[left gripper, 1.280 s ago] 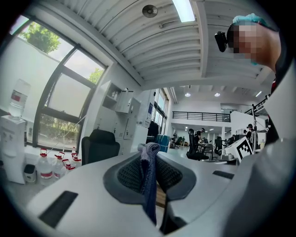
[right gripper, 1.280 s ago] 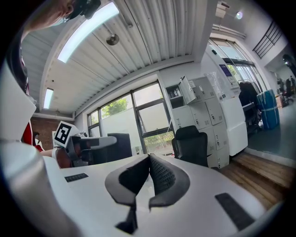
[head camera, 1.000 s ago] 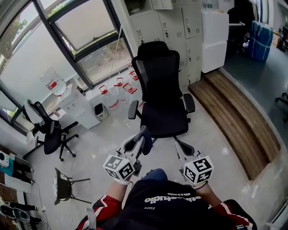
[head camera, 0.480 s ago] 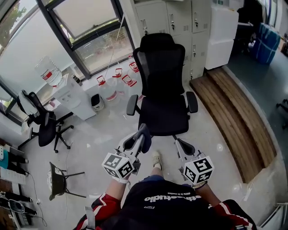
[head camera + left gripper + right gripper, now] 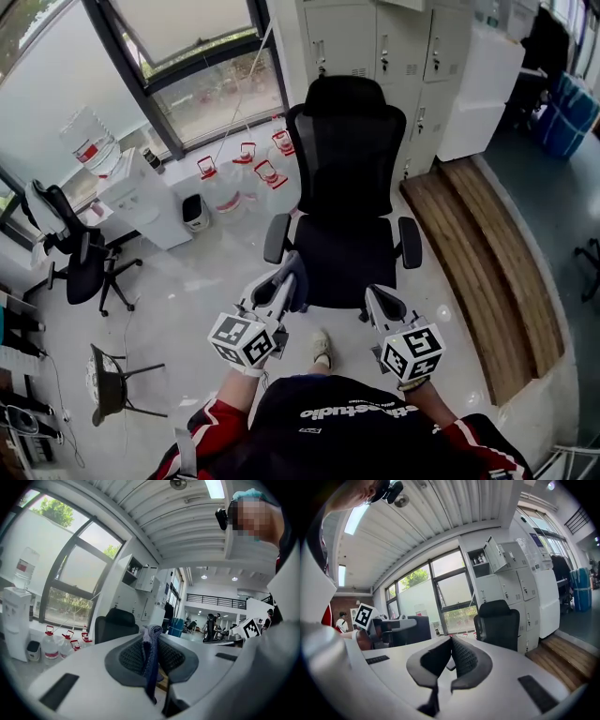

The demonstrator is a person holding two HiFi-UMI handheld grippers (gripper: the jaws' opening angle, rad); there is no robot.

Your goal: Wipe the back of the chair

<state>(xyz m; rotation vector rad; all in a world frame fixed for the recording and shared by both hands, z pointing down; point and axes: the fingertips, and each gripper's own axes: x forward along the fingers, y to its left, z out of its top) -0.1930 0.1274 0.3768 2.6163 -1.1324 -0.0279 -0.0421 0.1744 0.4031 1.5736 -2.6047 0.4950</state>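
The black mesh office chair (image 5: 349,155) faces me in the head view, its seat (image 5: 339,255) just beyond both grippers. My left gripper (image 5: 291,279) is shut on a dark blue cloth (image 5: 299,281), which hangs between the jaws in the left gripper view (image 5: 151,660). The chair's headrest (image 5: 116,623) shows beyond that cloth. My right gripper (image 5: 375,300) hovers near the seat's front right corner, shut with nothing in it (image 5: 451,654). The right gripper view shows the chair (image 5: 499,624) ahead. The rear face of the chair's back is hidden.
Several water jugs (image 5: 246,173) and a water dispenser (image 5: 129,192) stand left of the chair below the window. Grey lockers (image 5: 394,42) rise behind it. A wooden step (image 5: 473,258) runs on the right. A second black chair (image 5: 82,261) and a folding stool (image 5: 111,380) stand at left.
The chair has come nearer and more centred as I step toward it; a shoe now shows below. Both grippers keep their pose, the left still holding the cloth.
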